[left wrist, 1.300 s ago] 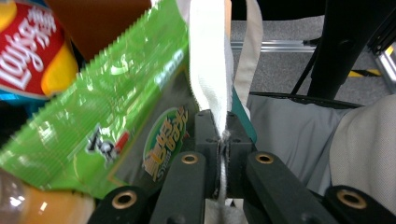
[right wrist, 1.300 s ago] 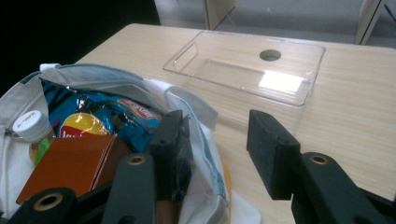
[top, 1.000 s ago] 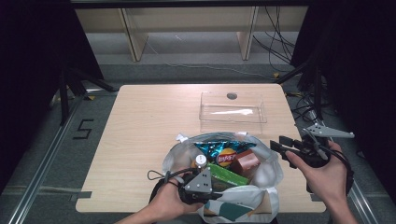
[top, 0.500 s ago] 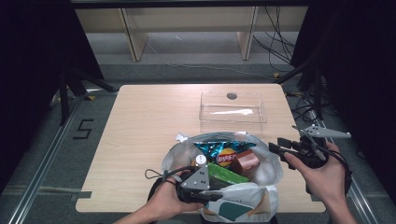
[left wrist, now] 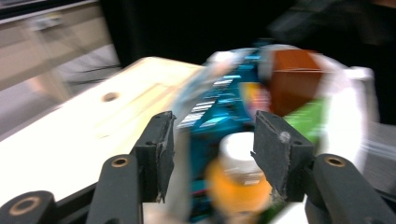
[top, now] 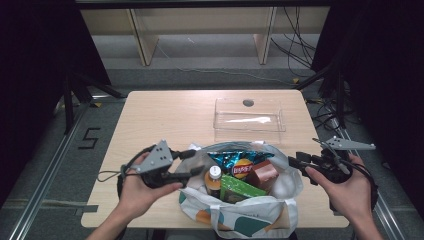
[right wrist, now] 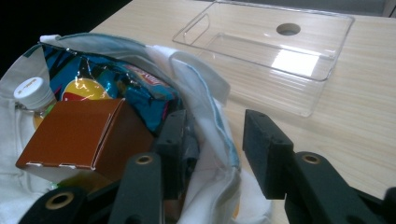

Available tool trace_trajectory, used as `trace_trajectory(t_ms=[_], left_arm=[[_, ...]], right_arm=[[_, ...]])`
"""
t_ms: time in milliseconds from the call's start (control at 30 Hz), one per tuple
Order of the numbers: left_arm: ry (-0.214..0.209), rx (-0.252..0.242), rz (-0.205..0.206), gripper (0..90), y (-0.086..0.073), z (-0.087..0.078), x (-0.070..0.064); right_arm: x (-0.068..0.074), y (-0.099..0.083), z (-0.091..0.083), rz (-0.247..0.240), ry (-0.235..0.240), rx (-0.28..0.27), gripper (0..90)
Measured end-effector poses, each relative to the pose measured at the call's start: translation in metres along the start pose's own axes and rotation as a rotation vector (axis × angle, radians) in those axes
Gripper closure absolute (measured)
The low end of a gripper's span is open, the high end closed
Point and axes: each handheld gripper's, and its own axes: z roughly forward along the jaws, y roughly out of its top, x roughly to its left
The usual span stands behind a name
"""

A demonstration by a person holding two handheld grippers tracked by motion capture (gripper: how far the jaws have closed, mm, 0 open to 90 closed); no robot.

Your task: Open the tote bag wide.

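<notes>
A white tote bag (top: 286, 186) stands open at the table's near edge. In it are a blue chip bag (top: 235, 161), a brown box (top: 262, 175), a green box (top: 240, 188) and a white-capped bottle (top: 214, 175) of orange liquid. My left gripper (top: 196, 163) is open at the bag's left rim. In the blurred left gripper view its jaws (left wrist: 212, 126) frame the bottle (left wrist: 238, 177). My right gripper (top: 293, 163) is open at the bag's right rim. Its jaws (right wrist: 214, 120) straddle the rim fabric (right wrist: 212, 116) beside the brown box (right wrist: 79, 133).
A clear plastic tray (top: 249, 116) lies empty on the wooden table (top: 165, 120) just beyond the bag, also in the right gripper view (right wrist: 280, 60). Bare tabletop stretches left of the tray. Shelving and cables stand past the far edge.
My left gripper has swung from over the bag's near-left part out to its left rim. The right gripper has edged slightly toward the bag's right rim.
</notes>
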Motion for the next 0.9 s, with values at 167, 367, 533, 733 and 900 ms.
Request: trace_trajectory(t_ms=[167, 367, 533, 733, 900], left_arm=[[0.097, -0.009, -0.041, 52.7, -0.017, -0.001, 0.035], [0.07, 0.041, -0.054, 52.3, -0.032, 0.012, 0.044], [0.064, 0.078, -0.003, 63.4, -0.037, 0.021, 0.046], [0.053, 0.129, -0.006, 72.5, -0.041, 0.03, 0.046], [0.065, 0.176, -0.014, 83.0, -0.044, 0.034, 0.048]], right_arm=[[-0.001, -0.001, 0.002, -0.048, 0.017, 0.039, 64.4], [-0.004, 0.0, 0.006, -0.082, -0.008, 0.07, 69.1], [-0.007, -0.003, 0.011, -0.096, -0.03, 0.117, 76.4], [-0.006, -0.005, 0.014, -0.065, -0.03, 0.142, 82.2], [-0.006, -0.004, 0.016, -0.128, -0.031, 0.161, 84.7]])
